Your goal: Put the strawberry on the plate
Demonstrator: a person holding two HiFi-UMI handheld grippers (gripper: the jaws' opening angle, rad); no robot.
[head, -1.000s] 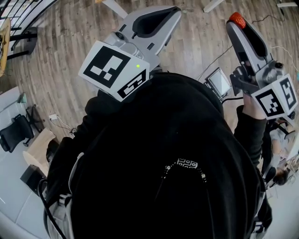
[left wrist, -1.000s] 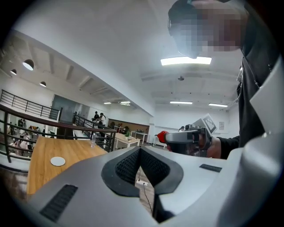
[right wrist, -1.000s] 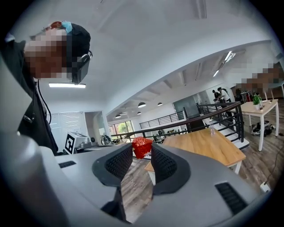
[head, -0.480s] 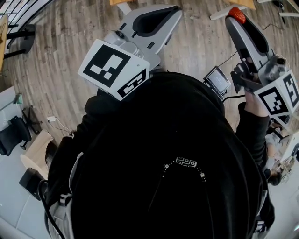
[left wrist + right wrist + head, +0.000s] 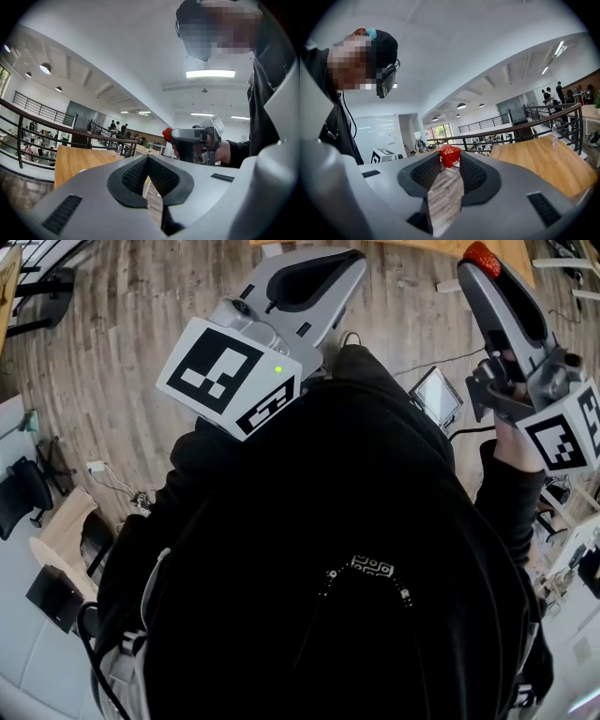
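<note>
A red strawberry point(image 5: 480, 256) sits pinched between the fingertips of my right gripper point(image 5: 474, 264), which is shut on it and held up at the top right of the head view. In the right gripper view the strawberry point(image 5: 450, 155) shows at the tips of the right gripper point(image 5: 450, 158), above the wood floor. My left gripper point(image 5: 353, 258) is at the top middle with its jaws shut and nothing in them. In the left gripper view its tips point(image 5: 148, 158) meet, and beyond them the strawberry point(image 5: 167, 134) shows in the other gripper. No plate is in view.
A wooden table point(image 5: 543, 161) lies ahead to the right, and its edge point(image 5: 412, 245) shows at the top of the head view. A black railing point(image 5: 511, 133) runs behind it. A small screen point(image 5: 436, 397) and cables lie on the floor. Black chairs point(image 5: 23, 493) stand at the left.
Both grippers have travelled forward over the wood floor, which has slid down the head view. The table edge has come in at the top. The strawberry stays gripped.
</note>
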